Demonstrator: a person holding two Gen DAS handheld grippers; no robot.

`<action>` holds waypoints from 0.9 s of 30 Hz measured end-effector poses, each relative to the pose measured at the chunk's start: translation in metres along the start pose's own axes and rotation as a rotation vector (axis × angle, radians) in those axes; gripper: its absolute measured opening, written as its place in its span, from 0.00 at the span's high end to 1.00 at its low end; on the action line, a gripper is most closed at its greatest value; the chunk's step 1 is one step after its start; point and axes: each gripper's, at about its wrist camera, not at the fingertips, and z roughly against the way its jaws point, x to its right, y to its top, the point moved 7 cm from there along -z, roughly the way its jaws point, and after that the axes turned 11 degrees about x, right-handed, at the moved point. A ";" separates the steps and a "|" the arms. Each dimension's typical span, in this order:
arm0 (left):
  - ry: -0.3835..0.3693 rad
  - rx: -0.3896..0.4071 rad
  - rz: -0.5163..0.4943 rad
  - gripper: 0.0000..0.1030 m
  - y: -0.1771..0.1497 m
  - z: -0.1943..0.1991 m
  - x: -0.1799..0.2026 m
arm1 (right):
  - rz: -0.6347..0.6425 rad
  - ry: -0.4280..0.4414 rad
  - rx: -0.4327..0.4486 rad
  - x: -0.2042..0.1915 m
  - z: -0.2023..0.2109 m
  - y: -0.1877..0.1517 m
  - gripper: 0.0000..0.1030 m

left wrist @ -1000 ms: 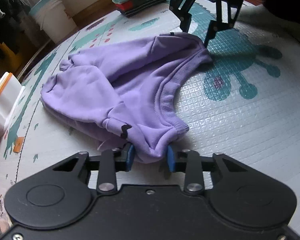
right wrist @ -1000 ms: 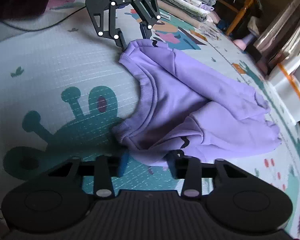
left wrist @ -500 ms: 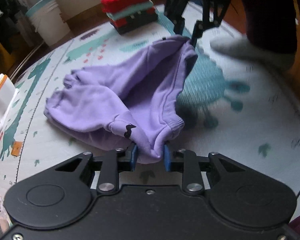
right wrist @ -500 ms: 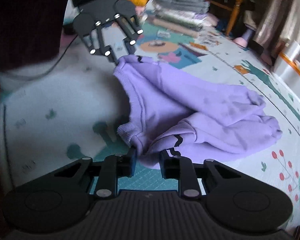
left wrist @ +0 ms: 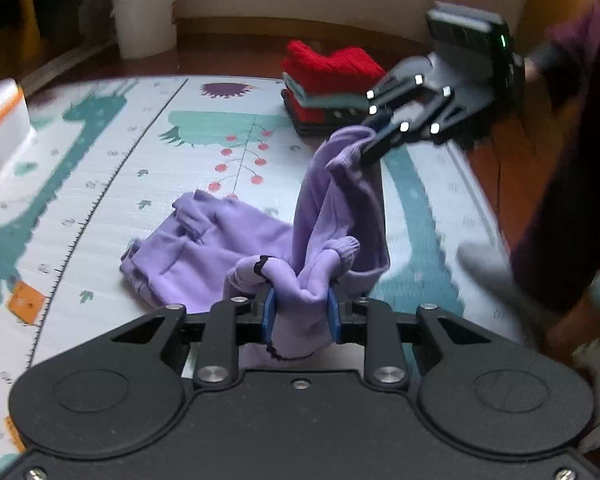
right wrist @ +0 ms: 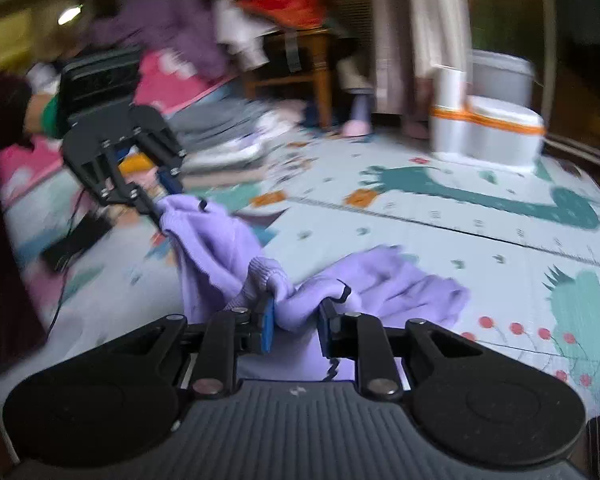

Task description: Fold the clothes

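A lilac sweatshirt (left wrist: 204, 252) hangs between my two grippers, its lower part still bunched on the play mat (left wrist: 100, 152). My left gripper (left wrist: 302, 316) is shut on one ribbed corner of it. My right gripper (right wrist: 294, 326) is shut on the other corner; it also shows in the left wrist view (left wrist: 370, 142), raised above the mat with cloth trailing down. The left gripper shows in the right wrist view (right wrist: 160, 200), pinching the sweatshirt (right wrist: 400, 280).
A stack of folded red, teal and dark clothes (left wrist: 328, 84) sits at the mat's far edge. A white bucket (left wrist: 144, 12) and white-orange container (right wrist: 488, 136) stand by the mat. Piles of clothes (right wrist: 228, 136) and a wooden chair (right wrist: 300, 60) lie beyond. The person's legs (left wrist: 564, 220) stand at right.
Both grippers have closed on the sweatshirt's corners and lifted it off the mat. The garment now hangs stretched between them, and both views have swung upward.
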 end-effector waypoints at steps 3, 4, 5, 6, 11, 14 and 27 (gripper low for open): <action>-0.025 -0.010 0.105 0.77 0.019 -0.018 -0.040 | -0.126 -0.028 0.040 0.043 -0.013 0.015 0.78; -0.033 -0.014 0.140 0.77 0.026 -0.024 -0.053 | -0.180 -0.037 0.046 0.060 -0.020 0.017 0.78; -0.041 -0.017 0.175 0.77 0.032 -0.029 -0.066 | -0.235 -0.045 0.050 0.077 -0.027 0.017 0.78; -0.049 -0.020 0.210 0.77 0.039 -0.035 -0.080 | -0.290 -0.053 0.055 0.094 -0.034 0.018 0.78; -0.037 -0.042 0.419 0.77 0.025 -0.080 -0.154 | -0.543 -0.092 0.016 0.163 -0.071 -0.007 0.78; -0.012 -0.032 0.486 0.77 0.015 -0.105 -0.186 | -0.654 -0.121 0.004 0.192 -0.098 -0.025 0.78; 0.111 0.047 0.695 0.54 -0.045 -0.092 -0.235 | -0.804 -0.247 0.072 0.231 -0.119 -0.057 0.51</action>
